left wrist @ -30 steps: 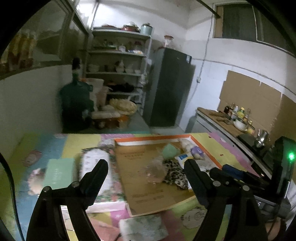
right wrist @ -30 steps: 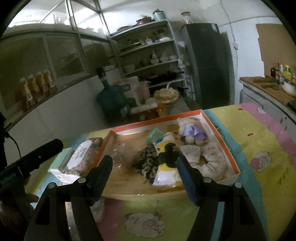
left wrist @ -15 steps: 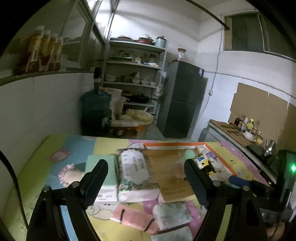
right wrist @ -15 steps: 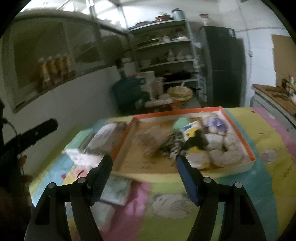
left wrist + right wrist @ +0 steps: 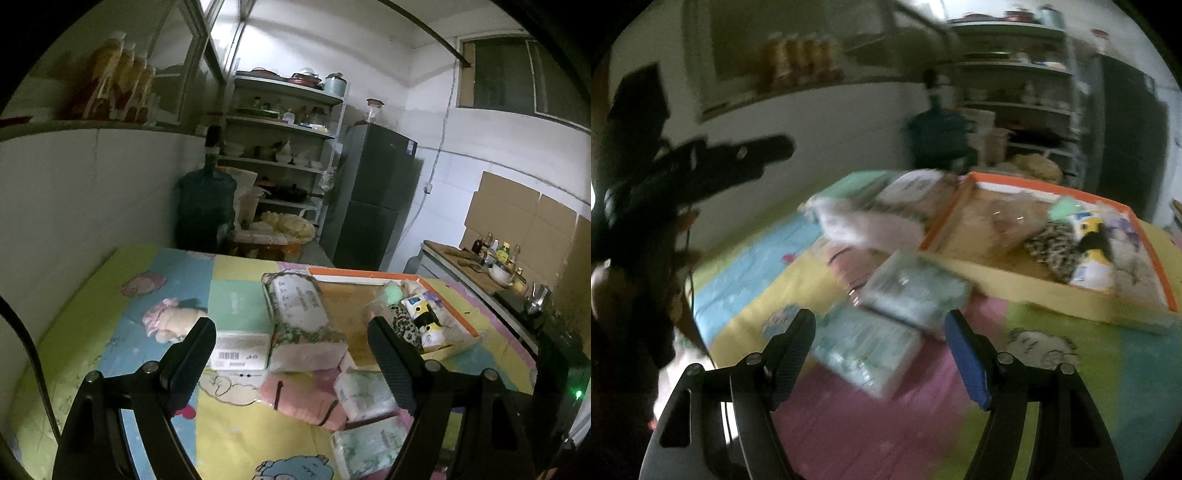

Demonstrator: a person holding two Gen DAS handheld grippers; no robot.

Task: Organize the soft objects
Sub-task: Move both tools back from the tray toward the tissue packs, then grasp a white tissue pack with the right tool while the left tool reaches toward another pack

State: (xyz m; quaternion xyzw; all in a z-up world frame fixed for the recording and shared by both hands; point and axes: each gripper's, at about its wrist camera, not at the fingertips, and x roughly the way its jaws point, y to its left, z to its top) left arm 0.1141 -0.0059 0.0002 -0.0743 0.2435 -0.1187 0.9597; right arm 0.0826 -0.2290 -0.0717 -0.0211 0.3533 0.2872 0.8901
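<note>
Tissue packs (image 5: pixel 916 291) in pale green-and-white wrap lie on the cartoon-print mat (image 5: pixel 746 295), two of them just ahead of the right gripper (image 5: pixel 879 347), one overlapping the other. Their long axes run diagonally, from near left to far right, though this view is smeared by motion and the print is unreadable. The right gripper's jaws stand wide apart, holding nothing, above the mat with the packs framed between them.

Beyond the packs sits an orange-rimmed box (image 5: pixel 1152 266) with a cardboard floor. Piled at its right end are a leopard-print cloth (image 5: pixel 1056 243), a yellow-and-white plush (image 5: pixel 1093 258) and a mint-green soft piece (image 5: pixel 1065 206).

The left wrist view is sharp and shows more. The left gripper (image 5: pixel 291 354) is also spread open and empty, held above the mat. Between its fingers lie a floral-wrapped tissue bale (image 5: pixel 303 314), long axis running away from the camera, leaning beside a mint box (image 5: pixel 236 317) with a barcode label. Nearer lies a folded pink cloth (image 5: pixel 295 398), touching the two tissue packs (image 5: pixel 365 395) at its right. A small pink-and-cream doll (image 5: pixel 170 321) lies alone left of the mint box; the right view does not show it clearly. In the right view the left gripper (image 5: pixel 738 155) appears as a dark blurred shape at far left.
</note>
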